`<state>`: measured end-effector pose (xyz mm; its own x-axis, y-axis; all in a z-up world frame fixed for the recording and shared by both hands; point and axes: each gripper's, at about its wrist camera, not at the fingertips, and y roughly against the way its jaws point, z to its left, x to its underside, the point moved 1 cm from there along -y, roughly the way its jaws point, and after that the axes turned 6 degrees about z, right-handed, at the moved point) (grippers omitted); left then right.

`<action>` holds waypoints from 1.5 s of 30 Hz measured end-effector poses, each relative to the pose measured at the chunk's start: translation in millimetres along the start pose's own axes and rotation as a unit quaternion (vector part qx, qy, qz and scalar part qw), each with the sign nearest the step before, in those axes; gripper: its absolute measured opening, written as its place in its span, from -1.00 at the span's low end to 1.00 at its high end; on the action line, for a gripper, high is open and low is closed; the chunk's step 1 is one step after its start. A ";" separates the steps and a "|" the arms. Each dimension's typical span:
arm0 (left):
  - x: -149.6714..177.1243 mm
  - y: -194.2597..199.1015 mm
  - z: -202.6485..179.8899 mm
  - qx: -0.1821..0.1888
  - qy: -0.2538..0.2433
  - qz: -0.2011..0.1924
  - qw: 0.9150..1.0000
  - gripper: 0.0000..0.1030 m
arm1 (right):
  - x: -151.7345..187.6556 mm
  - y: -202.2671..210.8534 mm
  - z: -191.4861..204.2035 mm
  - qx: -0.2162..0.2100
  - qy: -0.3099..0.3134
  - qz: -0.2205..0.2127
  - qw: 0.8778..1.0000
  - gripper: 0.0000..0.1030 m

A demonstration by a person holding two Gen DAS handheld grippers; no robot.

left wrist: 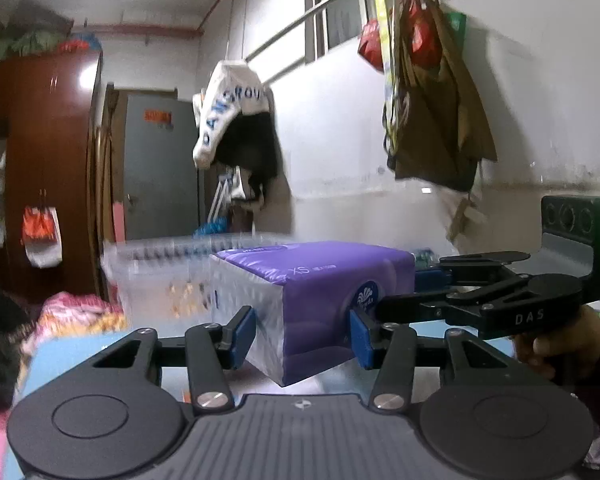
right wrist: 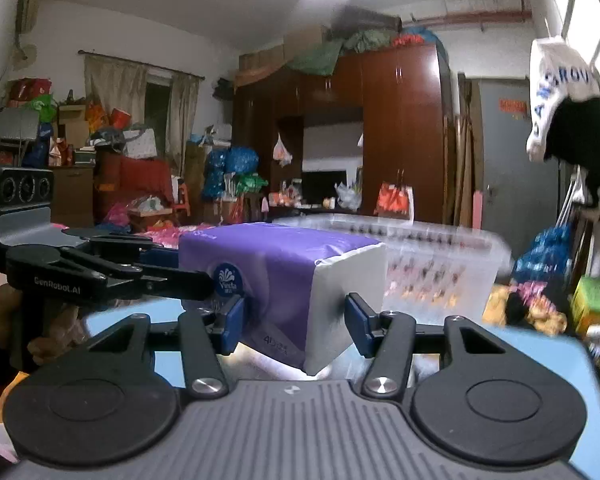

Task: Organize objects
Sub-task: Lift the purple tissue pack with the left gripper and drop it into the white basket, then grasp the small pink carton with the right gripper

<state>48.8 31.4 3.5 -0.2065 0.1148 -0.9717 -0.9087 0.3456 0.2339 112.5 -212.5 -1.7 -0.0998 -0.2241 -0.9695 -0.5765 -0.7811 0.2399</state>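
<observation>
The tissue pack (left wrist: 320, 280) is purple on top and along one side, white at its ends, with a round dark-blue logo in white print. Each claw, left (left wrist: 303, 334) and right (right wrist: 295, 326), is black with blue pads (left wrist: 244, 334). The storage bin (right wrist: 432, 256) behind is clear plastic. The wardrobe (right wrist: 400, 128) is reddish-brown, the door (left wrist: 160, 168) grey with an orange sign. A hanging garment (left wrist: 228, 108) is white with blue lettering over black. The surface (right wrist: 540, 356) below is light blue.

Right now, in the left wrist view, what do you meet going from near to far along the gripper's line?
Left gripper → purple tissue pack clamped in it → clear plastic storage bin → grey door.
</observation>
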 end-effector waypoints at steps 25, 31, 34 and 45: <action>-93.9 -165.2 90.6 -0.074 0.041 0.148 0.985 0.15 | -80.1 -154.6 -93.6 0.035 -0.006 0.161 0.986 0.46; -81.1 -91.5 70.7 -0.092 0.046 0.041 0.994 0.82 | -69.2 -87.9 -78.0 0.084 -0.018 0.084 0.993 1.00; -60.0 -50.5 63.7 -0.090 0.070 0.017 0.993 0.83 | -47.0 -55.6 -69.9 0.087 -0.072 0.078 0.991 1.00; -0.5 -11.2 78.9 -0.143 0.109 0.065 0.982 0.85 | -8.3 -51.7 -41.3 0.011 -0.188 0.118 0.975 1.00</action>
<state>87.7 101.0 3.9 -0.3727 -0.0721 -0.9251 -0.9274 0.0626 0.3688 176.6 -194.3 -4.0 -0.5195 -0.1637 -0.8386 -0.5184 -0.7198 0.4617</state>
